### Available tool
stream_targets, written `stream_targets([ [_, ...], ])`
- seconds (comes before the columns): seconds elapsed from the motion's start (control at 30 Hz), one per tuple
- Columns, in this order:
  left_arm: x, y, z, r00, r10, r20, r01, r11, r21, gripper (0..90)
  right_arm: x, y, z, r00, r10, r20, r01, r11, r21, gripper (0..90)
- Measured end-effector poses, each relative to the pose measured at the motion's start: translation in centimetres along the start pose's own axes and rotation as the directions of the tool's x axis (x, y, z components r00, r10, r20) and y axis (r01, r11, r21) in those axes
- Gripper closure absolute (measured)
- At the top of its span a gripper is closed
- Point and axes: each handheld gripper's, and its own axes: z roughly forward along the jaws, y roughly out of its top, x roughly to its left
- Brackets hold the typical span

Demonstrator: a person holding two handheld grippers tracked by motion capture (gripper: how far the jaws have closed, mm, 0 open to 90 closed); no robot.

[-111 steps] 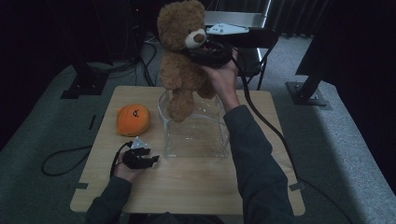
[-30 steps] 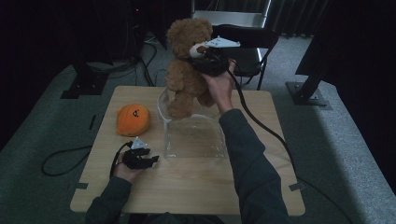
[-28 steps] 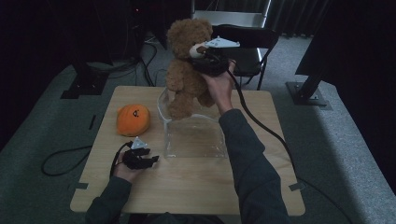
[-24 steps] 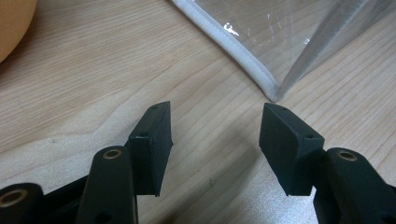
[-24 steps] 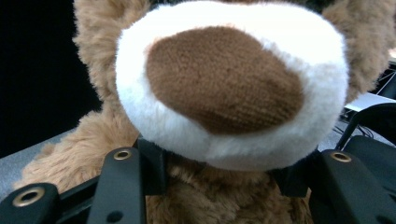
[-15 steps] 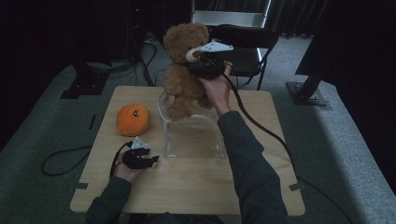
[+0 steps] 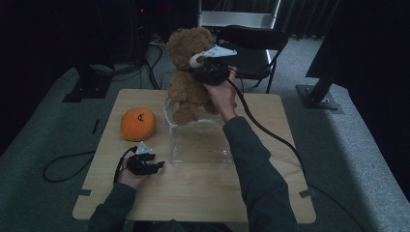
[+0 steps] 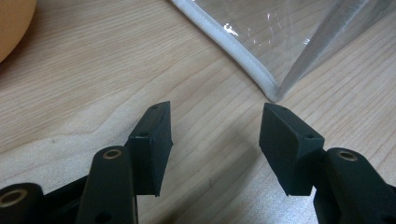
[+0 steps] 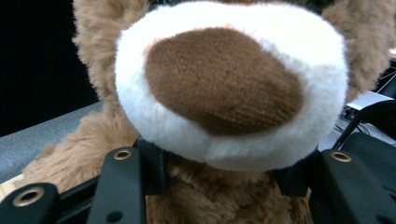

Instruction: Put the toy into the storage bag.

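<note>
A brown teddy bear [image 7: 186,72] hangs upright over the far end of a clear plastic bag [image 7: 200,140], its feet at the bag's open mouth. My right gripper [image 7: 203,67] is shut on the bear's neck, just below the white snout [image 9: 224,84]; the jaws of the right gripper [image 9: 219,182] press into the fur on both sides. My left gripper [image 7: 157,166] rests on the table at the bag's near left corner. The left gripper [image 8: 215,135] is open with bare wood between its jaws, and the bag's white-edged corner [image 8: 268,88] lies just ahead.
An orange pumpkin plush [image 7: 138,123] lies on the wooden table [image 7: 203,203] left of the bag, its edge [image 8: 11,23] close to my left gripper. A black chair [image 7: 251,43] stands behind the table. Cables trail across the floor and the table's right side.
Since the earliest frame the bear has come down toward the bag's mouth. Over the last second it drifted slightly left. The left gripper has stayed in place.
</note>
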Motion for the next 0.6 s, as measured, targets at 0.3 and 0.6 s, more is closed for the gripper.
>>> stream_targets([
  [0.3, 0.01, 0.01, -0.01, 1.0000, 0.001, 0.001, -0.001, 1.0000, 0.001, 44.5, 0.25, -0.52, 0.74, 0.9998, -0.021, 0.005, 0.021, 1.000, 0.022, 47.4],
  [0.6, 0.00, 0.00, -0.01, 1.0000, 0.001, 0.000, -0.001, 1.0000, 0.001, 44.4, 0.62, -0.72, 0.86, 0.9992, -0.040, -0.005, 0.040, 0.999, 0.028, 47.3],
])
